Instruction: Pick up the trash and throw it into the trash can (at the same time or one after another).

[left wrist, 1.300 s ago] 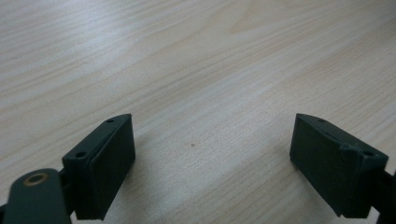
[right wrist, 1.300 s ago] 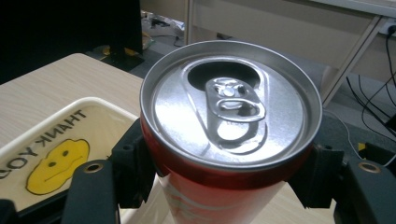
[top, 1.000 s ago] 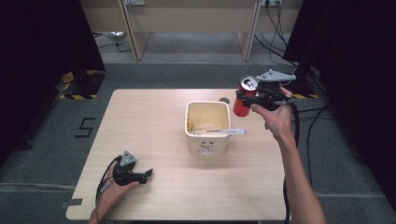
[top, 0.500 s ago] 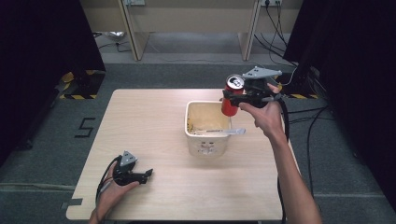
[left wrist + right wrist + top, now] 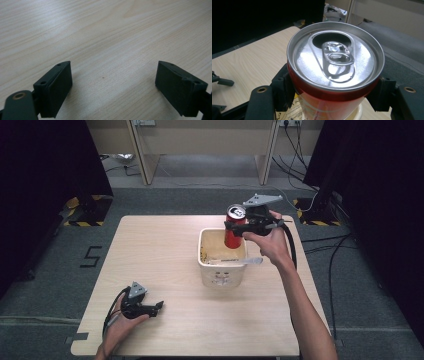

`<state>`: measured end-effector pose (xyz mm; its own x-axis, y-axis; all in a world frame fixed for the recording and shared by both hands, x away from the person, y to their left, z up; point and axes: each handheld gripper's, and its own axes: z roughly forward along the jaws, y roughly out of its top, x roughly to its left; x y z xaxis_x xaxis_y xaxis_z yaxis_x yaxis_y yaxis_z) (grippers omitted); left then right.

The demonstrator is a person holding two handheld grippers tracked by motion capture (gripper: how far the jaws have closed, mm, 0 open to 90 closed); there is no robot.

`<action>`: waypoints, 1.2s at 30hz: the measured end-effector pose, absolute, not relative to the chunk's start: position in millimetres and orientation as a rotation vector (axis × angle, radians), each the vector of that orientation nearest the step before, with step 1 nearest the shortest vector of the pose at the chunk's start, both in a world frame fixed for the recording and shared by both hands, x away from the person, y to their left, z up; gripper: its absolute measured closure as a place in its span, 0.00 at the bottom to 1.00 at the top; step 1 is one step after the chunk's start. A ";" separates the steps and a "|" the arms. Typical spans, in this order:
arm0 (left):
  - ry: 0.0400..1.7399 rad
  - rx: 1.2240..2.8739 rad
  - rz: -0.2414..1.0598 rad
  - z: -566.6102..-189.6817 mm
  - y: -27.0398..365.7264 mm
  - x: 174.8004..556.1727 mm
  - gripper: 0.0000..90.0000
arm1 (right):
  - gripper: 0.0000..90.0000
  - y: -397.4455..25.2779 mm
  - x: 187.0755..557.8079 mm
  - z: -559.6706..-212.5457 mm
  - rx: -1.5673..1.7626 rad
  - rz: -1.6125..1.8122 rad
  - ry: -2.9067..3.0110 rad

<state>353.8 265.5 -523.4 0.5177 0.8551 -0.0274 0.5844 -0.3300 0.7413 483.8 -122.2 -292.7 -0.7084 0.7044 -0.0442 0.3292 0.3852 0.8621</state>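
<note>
The right gripper [image 5: 239, 226] is clamped on a red can [image 5: 234, 226], its black jaws pressing the can's sides just below the silver rim, as the right gripper view shows; the can [image 5: 335, 72] stands upright in that grip, its top opened, the pull tab lying flat beside the dark mouth; the grey three-cornered plate rides on top of the gripper, and a black cable loops from it down past the person's right hand [image 5: 267, 240]; the can hangs in the air over the far right part of a white tub [image 5: 222, 270], its base near the tub's rim but whether it touches cannot be told; the tub has a pale, stained inside and a flat handle sticking out of its right side; it stands on the wooden table [image 5: 160, 250], a little right of the table's middle.

Well apart from the tub, toward the table's near left corner, the left gripper [image 5: 156, 308] rests low over the wood in the person's left hand [image 5: 122, 325]; its jaws stand wide apart with bare tabletop [image 5: 107, 42] between them, holding nothing.
</note>
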 end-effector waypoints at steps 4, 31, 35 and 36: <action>1.168 2.045 0.487 -523.6 265.4 353.9 0.15 | 0.38 -120.6 489.2 -297.7 0.904 1.250 2.268; 1.168 2.044 0.489 -523.7 265.3 353.9 0.15 | 0.38 -133.9 517.1 -338.7 0.880 1.304 2.388; 1.167 2.044 0.489 -523.8 265.3 353.9 0.15 | 0.38 -133.8 519.8 -342.6 0.855 1.300 2.409; 1.167 2.047 0.488 -523.6 265.4 353.9 0.15 | 0.38 -134.1 520.7 -343.7 0.860 1.300 2.411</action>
<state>353.9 265.4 -523.6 0.5188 0.8545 -0.0247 0.5824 -0.3321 0.7420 520.7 -134.1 -343.7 -0.7871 0.6154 0.0416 0.3730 0.4212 0.8267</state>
